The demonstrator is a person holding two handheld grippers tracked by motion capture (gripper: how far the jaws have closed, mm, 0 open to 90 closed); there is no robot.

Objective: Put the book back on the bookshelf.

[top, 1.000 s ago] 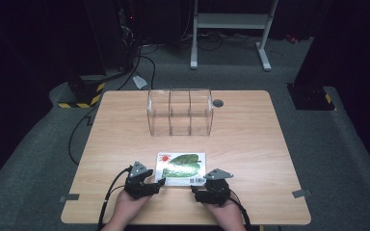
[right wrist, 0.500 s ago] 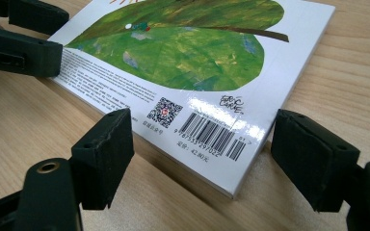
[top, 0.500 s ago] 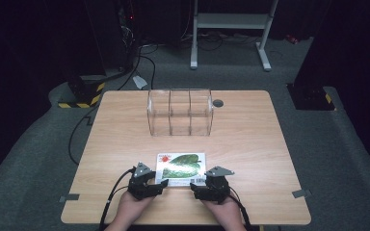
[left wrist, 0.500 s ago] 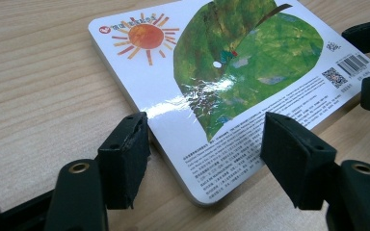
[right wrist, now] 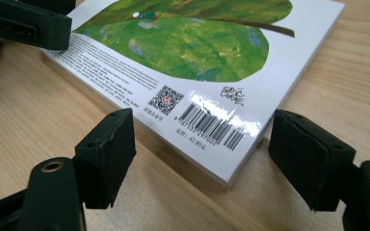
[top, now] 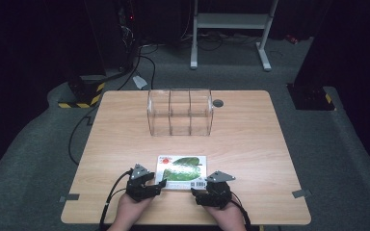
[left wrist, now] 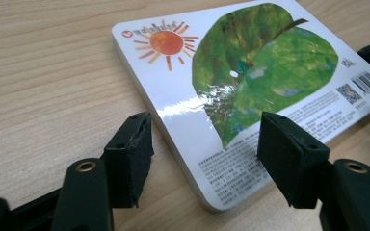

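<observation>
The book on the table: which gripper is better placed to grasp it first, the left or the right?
Probably the left gripper: its open jaws already straddle a corner of the book. The right gripper, also open, has the barcode corner just ahead, not yet between its jaws.

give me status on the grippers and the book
Left gripper open at book's near left corner. Right gripper open at its barcode corner. Book flat on table, ungripped. Nothing in the way.

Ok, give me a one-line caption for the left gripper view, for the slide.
Left gripper open around the near corner of a picture book lying flat on the wooden table.
</observation>
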